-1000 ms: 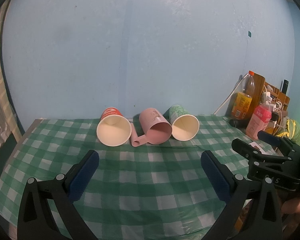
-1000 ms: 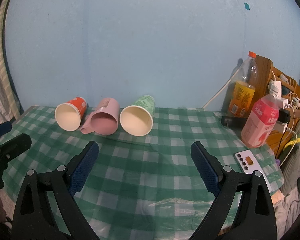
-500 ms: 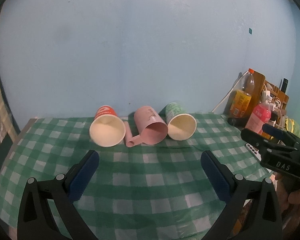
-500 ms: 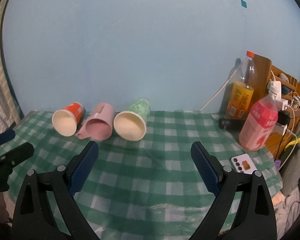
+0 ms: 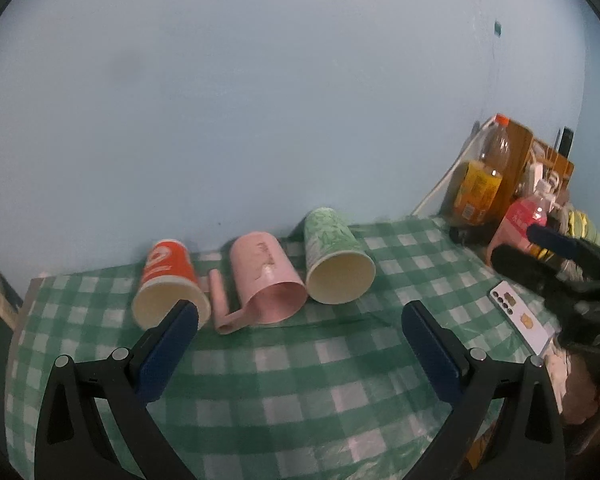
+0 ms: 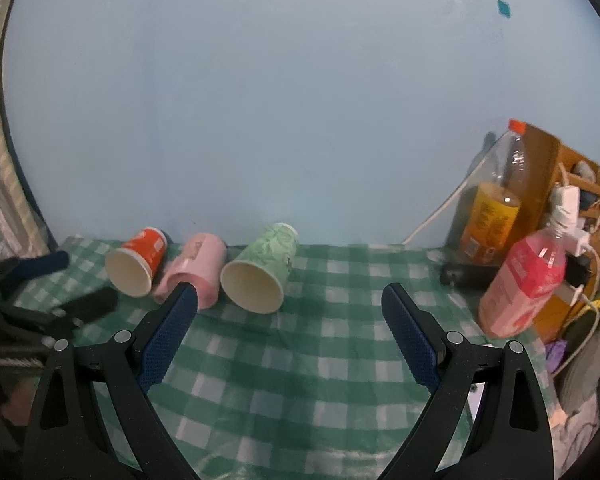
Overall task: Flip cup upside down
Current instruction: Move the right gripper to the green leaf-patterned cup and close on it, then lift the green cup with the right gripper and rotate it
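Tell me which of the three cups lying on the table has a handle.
The pink cup, lying in the middle. Its handle sticks out beside the rim; the red cup and green cup are plain paper cups.

Both open grippers have drawn closer to the three cups lying on their sides; the left gripper (image 5: 298,318) now overlaps the red paper cup (image 5: 168,280).

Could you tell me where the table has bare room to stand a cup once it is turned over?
The checked cloth is bare in front of the cups and between green cup and pink bottle. It is crowded along the wall: red cup, pink mug and green cup lie close together. Bottles and a phone fill the right edge.
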Available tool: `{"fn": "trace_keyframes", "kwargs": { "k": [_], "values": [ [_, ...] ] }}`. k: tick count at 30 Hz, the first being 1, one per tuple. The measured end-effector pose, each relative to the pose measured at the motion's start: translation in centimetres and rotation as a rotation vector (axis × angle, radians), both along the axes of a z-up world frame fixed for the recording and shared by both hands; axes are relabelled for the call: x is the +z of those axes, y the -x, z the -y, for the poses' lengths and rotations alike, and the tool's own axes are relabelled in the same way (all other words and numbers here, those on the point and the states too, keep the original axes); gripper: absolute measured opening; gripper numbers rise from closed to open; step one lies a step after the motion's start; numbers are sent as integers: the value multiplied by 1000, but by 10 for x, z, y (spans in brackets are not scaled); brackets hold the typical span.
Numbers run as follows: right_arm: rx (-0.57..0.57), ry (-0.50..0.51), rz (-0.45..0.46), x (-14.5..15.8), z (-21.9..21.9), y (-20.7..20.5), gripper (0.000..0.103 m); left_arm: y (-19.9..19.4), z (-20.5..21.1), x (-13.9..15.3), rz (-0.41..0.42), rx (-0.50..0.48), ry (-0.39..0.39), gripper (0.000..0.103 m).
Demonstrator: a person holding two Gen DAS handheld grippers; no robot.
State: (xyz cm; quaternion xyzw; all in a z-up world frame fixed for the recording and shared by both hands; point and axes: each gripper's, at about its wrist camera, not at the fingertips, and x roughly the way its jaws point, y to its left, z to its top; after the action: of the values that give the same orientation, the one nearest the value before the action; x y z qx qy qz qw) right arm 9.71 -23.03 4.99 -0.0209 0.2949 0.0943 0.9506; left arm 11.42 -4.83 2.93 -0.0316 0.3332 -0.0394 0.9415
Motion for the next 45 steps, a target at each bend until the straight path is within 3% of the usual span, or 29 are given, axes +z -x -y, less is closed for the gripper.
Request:
{"fn": "trace_keyframes", "kwargs": {
  "k": [5,11,15,20,27,40,42,45],
  "values": [
    [11,-113,-94,6,17,-39,92,-40,13,-4,-64,-29,-3,103],
    [33,-285,-284,-8,37,-97,92,-96,34,-23,-191,-7,12,103],
    [23,-326,-395,-26,44,-127,92,-121,51,-33,-236,-31,-36,103],
    [-42,-390,-488,-45,63,-156,92,-153,60,-46,-288,-18,-18,103],
    [-120,-392,-533,-60,87,-180,92,-189,67,-67,-398,-32,65,103],
    [-139,-407,-579,-86,99,-189,92,-221,77,-97,-497,-3,-5,102],
    [-141,-403,-584,-89,100,-189,92,-223,77,-102,-511,-9,-3,98],
    [-145,-399,-578,-89,103,-189,92,-224,77,-109,-530,-13,-28,84]
  ]
}}
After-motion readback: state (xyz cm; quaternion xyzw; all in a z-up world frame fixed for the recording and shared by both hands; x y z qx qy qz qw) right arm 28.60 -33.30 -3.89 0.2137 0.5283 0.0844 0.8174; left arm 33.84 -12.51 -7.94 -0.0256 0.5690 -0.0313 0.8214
